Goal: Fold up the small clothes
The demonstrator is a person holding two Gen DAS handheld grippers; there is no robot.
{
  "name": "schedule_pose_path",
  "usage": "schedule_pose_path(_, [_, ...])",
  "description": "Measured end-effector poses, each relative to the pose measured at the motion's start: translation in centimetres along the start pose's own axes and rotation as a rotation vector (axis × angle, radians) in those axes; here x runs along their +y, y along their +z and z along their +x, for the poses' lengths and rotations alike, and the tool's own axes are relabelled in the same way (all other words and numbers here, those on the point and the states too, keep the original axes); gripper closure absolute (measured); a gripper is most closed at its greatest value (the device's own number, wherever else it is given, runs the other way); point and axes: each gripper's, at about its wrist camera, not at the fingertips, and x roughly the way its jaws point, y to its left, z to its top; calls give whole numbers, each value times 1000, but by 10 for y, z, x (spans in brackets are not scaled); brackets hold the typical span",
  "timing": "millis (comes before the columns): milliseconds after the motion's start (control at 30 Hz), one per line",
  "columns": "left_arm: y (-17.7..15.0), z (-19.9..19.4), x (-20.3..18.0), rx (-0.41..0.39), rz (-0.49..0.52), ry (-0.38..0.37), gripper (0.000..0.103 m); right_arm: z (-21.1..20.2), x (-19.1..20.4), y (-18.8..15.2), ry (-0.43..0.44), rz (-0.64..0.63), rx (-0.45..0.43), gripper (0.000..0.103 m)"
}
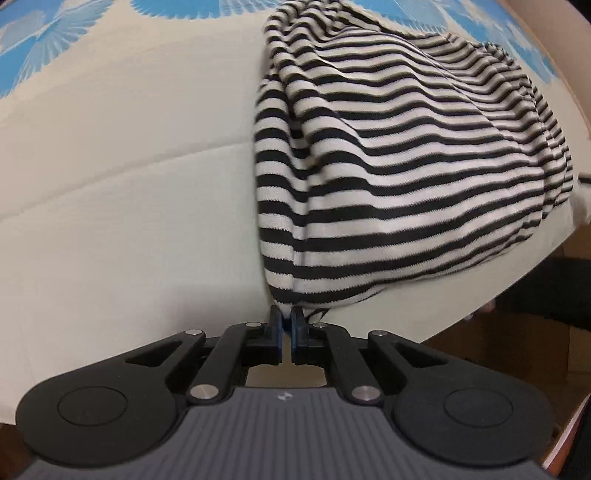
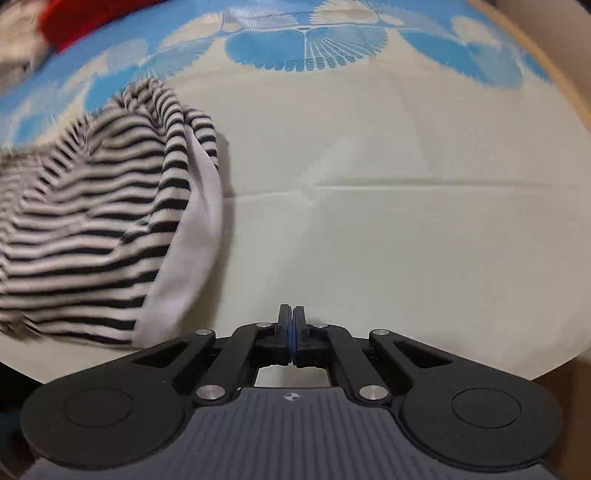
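A black-and-white striped garment lies bunched on the cream mat, reaching toward the mat's right edge. My left gripper points steeply down and is shut on the garment's near corner, with striped cloth pinched between the blue pads. In the right wrist view the same striped garment lies at the left, blurred, with a plain white band along its right side. My right gripper is shut to the right of that band, its pads together with nothing visible between them, over the bare mat.
The mat has a blue fan pattern along its far side and a crease across its middle. A red cloth and a pale heap sit at the far left. The mat's edge drops to a brown floor on the right.
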Motion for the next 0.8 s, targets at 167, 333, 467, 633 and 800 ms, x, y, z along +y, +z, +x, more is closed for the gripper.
schedule_pose_path(167, [14,-32,18,-171,-168,-98,78,-7,13,9,210,88,-47,59])
schedule_pose_path(333, [29,-40,1,-230,-181,-105,69,27,46,5,157,-72,81,59])
schedule_pose_path(467, [42,-37,-19,-243,-110,-126,69,23,53,3,160,-124,64,96])
schedule_pose_path(633, [57,-11,-45,-232,-53,-111,66,33,48,-7,62,-118,128,100])
schedule_pose_path(800, [69,28,-26,-96,-179,-40,63,15,53,10,35,-68,-46,72])
